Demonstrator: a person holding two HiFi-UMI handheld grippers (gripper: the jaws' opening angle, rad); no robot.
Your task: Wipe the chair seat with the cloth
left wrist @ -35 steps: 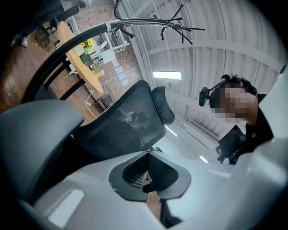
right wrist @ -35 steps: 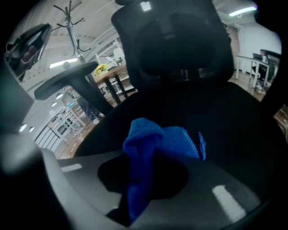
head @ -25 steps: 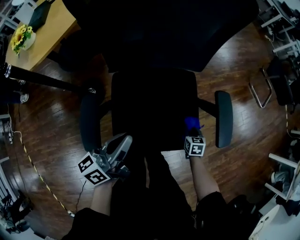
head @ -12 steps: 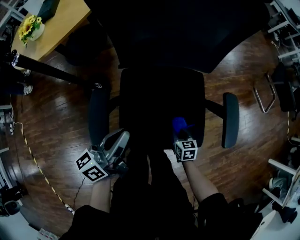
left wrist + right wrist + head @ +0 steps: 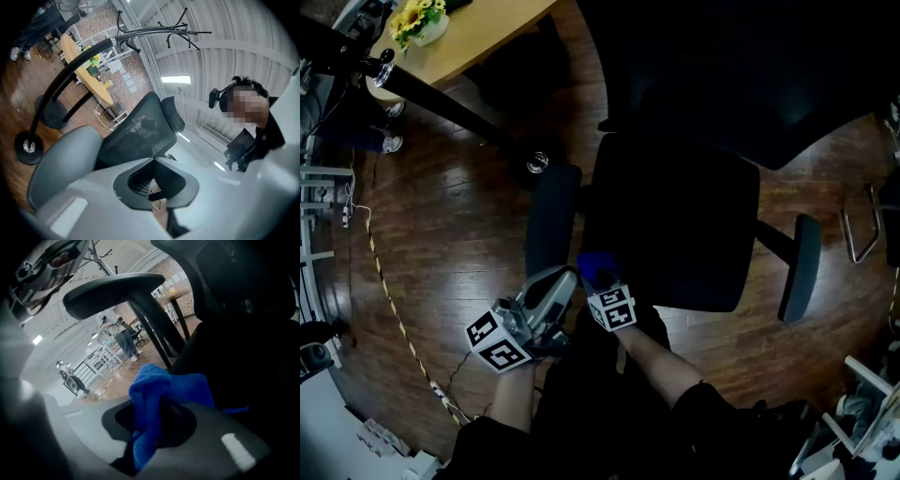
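In the head view the black chair seat (image 5: 675,225) lies ahead, with its dark backrest above it. My right gripper (image 5: 598,277) is shut on a blue cloth (image 5: 596,267) at the seat's front left corner, next to the left armrest (image 5: 551,220). The right gripper view shows the cloth (image 5: 150,394) bunched between the jaws and resting against the dark seat (image 5: 243,371) under that armrest (image 5: 112,289). My left gripper (image 5: 546,292) hovers off the seat, below the armrest, shut and holding nothing. It points up at the mesh backrest (image 5: 136,136).
A wooden table (image 5: 478,33) with yellow flowers (image 5: 417,19) stands at the upper left. A coat stand's pole (image 5: 441,98) runs to its base (image 5: 537,162) near the armrest. A yellow-black line (image 5: 394,309) crosses the wood floor. A metal frame (image 5: 862,225) is at the right.
My right gripper has carried the blue cloth leftward along the seat's front, from near the right armrest to the left corner. The left gripper has stayed beside the left armrest.
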